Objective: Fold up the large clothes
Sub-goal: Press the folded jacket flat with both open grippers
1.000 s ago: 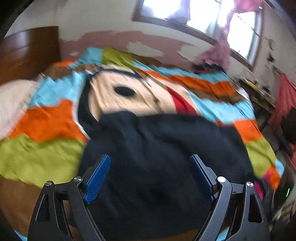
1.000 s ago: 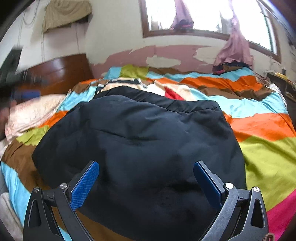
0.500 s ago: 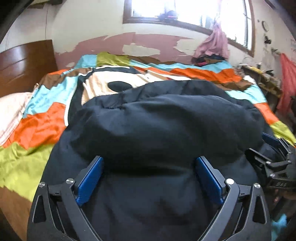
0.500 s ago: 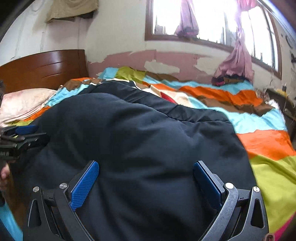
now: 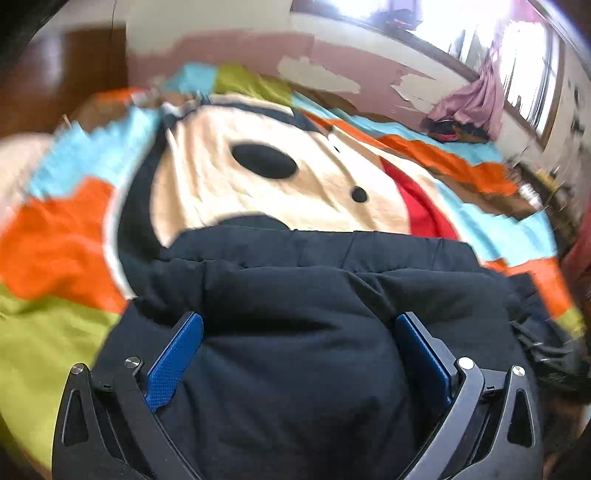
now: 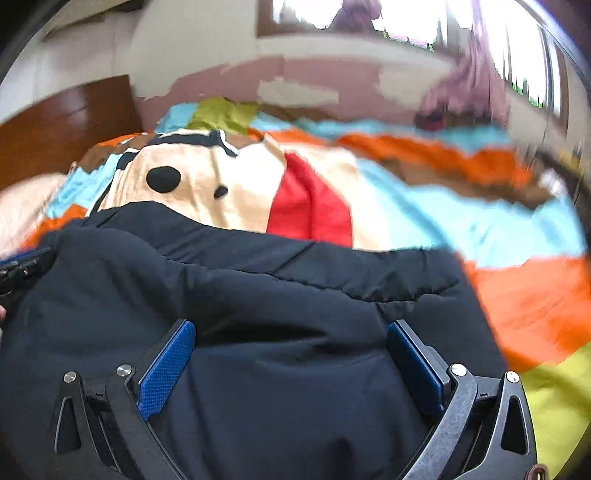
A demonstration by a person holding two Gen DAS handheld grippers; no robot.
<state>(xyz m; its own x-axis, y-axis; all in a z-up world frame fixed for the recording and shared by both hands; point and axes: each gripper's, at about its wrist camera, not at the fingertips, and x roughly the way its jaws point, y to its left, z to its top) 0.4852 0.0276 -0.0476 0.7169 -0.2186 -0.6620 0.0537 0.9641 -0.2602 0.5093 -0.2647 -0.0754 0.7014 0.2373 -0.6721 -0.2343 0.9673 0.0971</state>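
A large black padded jacket [image 5: 303, 317] lies folded in a thick bundle on the bed; it also fills the lower half of the right wrist view [image 6: 258, 314]. My left gripper [image 5: 299, 332] is open, its blue pads wide apart with a bulge of jacket between them. My right gripper [image 6: 291, 339] is open in the same way, with jacket fabric bulging between its pads. The right gripper shows at the right edge of the left wrist view [image 5: 554, 354]; the left one shows at the left edge of the right wrist view [image 6: 18, 269].
The bed is covered by a colourful patchwork quilt [image 5: 62, 240] with a cartoon face [image 6: 207, 184]. A wooden headboard [image 6: 62, 122] stands at the left. A window [image 5: 480, 33] and a pile of purple clothes [image 5: 469, 110] are at the far side.
Both views have tilted downward and lifted, so more quilt shows beyond the jacket. The jacket's far edge now looks nearer. Both grippers stay open; the frames are motion-blurred.
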